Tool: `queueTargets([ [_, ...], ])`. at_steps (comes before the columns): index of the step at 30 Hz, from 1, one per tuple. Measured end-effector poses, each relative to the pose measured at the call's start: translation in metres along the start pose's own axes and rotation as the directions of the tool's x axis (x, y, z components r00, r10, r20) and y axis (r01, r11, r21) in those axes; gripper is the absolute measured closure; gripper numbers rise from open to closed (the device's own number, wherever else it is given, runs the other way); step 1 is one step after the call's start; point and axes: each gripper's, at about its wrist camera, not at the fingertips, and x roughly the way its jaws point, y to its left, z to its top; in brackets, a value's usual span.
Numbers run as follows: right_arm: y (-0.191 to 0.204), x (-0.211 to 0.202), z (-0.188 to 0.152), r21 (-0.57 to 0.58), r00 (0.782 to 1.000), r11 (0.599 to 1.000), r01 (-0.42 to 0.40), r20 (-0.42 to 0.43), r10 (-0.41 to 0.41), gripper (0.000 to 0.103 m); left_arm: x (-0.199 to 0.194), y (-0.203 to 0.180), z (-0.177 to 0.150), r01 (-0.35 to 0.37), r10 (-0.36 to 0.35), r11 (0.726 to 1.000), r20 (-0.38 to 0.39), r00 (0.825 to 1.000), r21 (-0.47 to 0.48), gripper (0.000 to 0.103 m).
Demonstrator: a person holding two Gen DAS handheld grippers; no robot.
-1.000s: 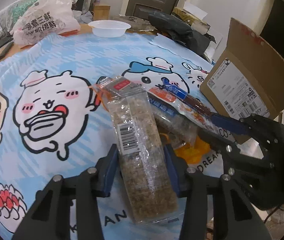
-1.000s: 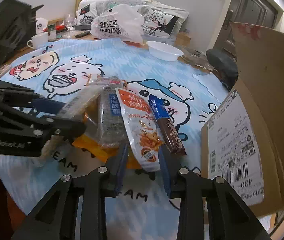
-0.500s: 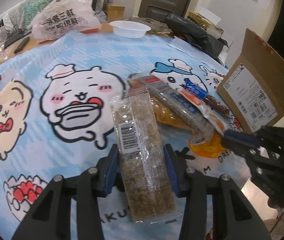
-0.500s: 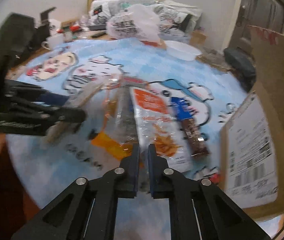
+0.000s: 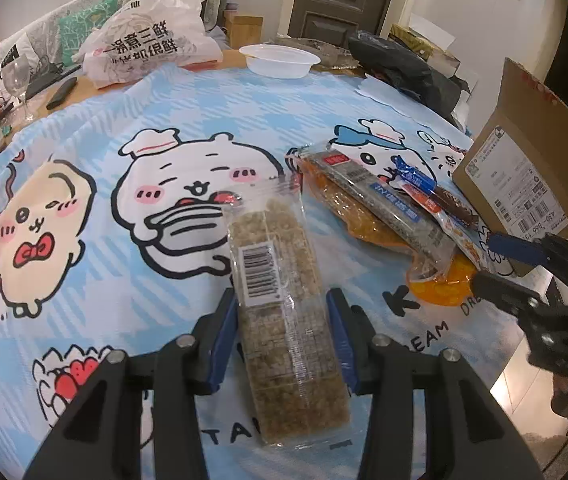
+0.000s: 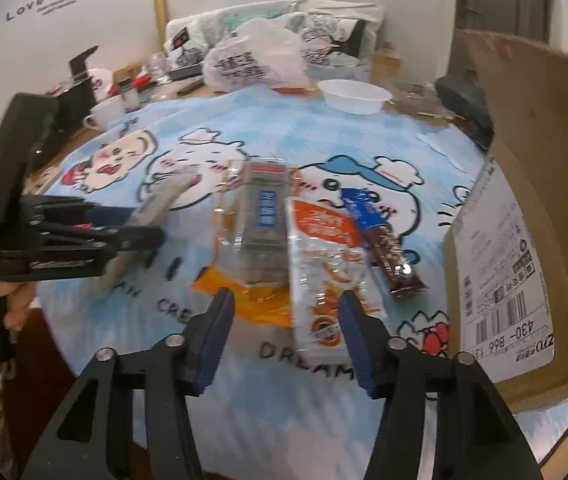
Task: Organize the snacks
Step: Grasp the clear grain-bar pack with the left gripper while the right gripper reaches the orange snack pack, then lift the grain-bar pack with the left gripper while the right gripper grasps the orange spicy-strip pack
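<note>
Clear plastic wraps the brown grain bar pack [image 5: 284, 300], which runs lengthwise between the blue pads of the left gripper [image 5: 282, 330]; both pads press its long edges, so the jaws are clenched on it. Barcode label faces up. Its far end points at the cartoon-print blue cloth [image 5: 204, 112] covering the counter; whether the pack rests on the cloth or is lifted clear, I cannot tell.

Right gripper [image 6: 286, 330]: jaws released, spread wide, nothing between the pads. It sits near the front edge of the snack pile, its pads on either side of the near end of the orange-and-white pouch [image 6: 320, 268] without visibly touching it. The right-wrist view is motion-blurred.

Snack pile, lying on the cloth just to the right of the held pack in the left-wrist view:
- orange packet [image 6: 252, 300], lowest, partly covered
- grey bar with blue label [image 6: 264, 224], lying on the orange packet
- orange-and-white pouch, beside the grey bar, overlapping it
- blue-and-brown stick snack [image 6: 380, 240], at the pouch's right edge, nearest the box

Cardboard box [image 6: 524, 208] stands at the right edge of the counter, shipping label facing the pile, flap raised.

Far side of the counter: white plastic bowl [image 5: 280, 60], white printed shopping bag [image 5: 148, 44], wine glass [image 5: 16, 80] at the left, white mug [image 6: 106, 114].
</note>
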Motion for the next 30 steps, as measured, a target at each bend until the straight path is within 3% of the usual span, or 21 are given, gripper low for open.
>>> queueTargets([
  [11, -0.029, 0.029, 0.005, 0.066, 1.0, 0.998, -0.001, -0.029, 0.003, 0.036, 0.0, -0.001, 0.001, 0.005, -0.005, 1.0, 0.0, 1.0, 0.002, 0.062],
  [20, -0.038, 0.042, 0.014, 0.111, 0.994, 0.99, -0.089, -0.046, 0.095, 0.027, 0.0, -0.001, 0.001, 0.005, -0.005, 1.0, 0.001, 1.0, -0.001, 0.062],
  [22, -0.038, 0.041, 0.014, 0.109, 0.994, 0.99, -0.095, -0.047, 0.1, 0.033, 0.0, 0.0, 0.001, 0.007, -0.007, 1.0, 0.001, 1.0, -0.002, 0.062],
  [23, -0.039, 0.041, 0.015, 0.109, 0.992, 0.988, -0.11, -0.044, 0.115, 0.043, -0.001, 0.001, 0.0, 0.008, -0.008, 1.0, 0.002, 1.0, -0.003, 0.062],
  [26, -0.036, 0.039, 0.015, 0.12, 0.988, 0.983, -0.14, -0.054, 0.148, 0.059, -0.001, 0.0, 0.0, 0.004, -0.004, 1.0, 0.001, 1.0, 0.0, 0.062],
  [30, -0.03, 0.034, 0.008, 0.117, 0.986, 0.983, -0.143, -0.065, 0.151, 0.06, -0.003, 0.0, -0.003, 0.005, -0.005, 1.0, -0.001, 1.0, 0.007, 0.062],
])
